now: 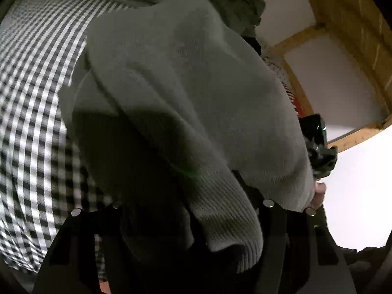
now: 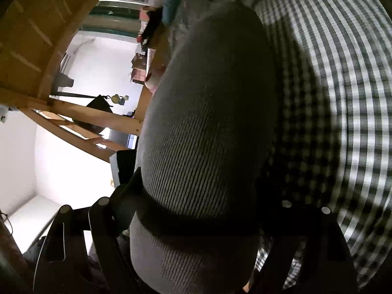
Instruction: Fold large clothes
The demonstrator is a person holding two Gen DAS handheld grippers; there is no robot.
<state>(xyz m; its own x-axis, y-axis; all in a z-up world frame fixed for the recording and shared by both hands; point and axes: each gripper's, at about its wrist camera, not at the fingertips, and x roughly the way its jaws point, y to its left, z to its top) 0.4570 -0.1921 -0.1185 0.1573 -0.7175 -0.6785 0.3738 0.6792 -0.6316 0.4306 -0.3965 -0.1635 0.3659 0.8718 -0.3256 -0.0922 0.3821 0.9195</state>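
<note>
Two claws are engaged on one grey ribbed knit garment (image 1: 186, 93), which is held lifted above a black-and-white checked cloth (image 1: 31, 112) spread beneath it. In the left wrist view, the left claw (image 1: 191, 223) is closed on a thick ribbed hem fold; in the right wrist view, the right claw (image 2: 196, 220) is closed on a bunched ribbed band of the same garment (image 2: 208, 112). Both grips should be kept firm and level, so that the knit hangs evenly between them. Tension is to be applied gently, since ribbed knit is judged liable to stretch. The held edge should be carried over as one line and laid down squarely before either claw is released. A wooden frame (image 2: 80, 120) stands at the left of the right wrist view and should be kept clear of the garment.
</note>
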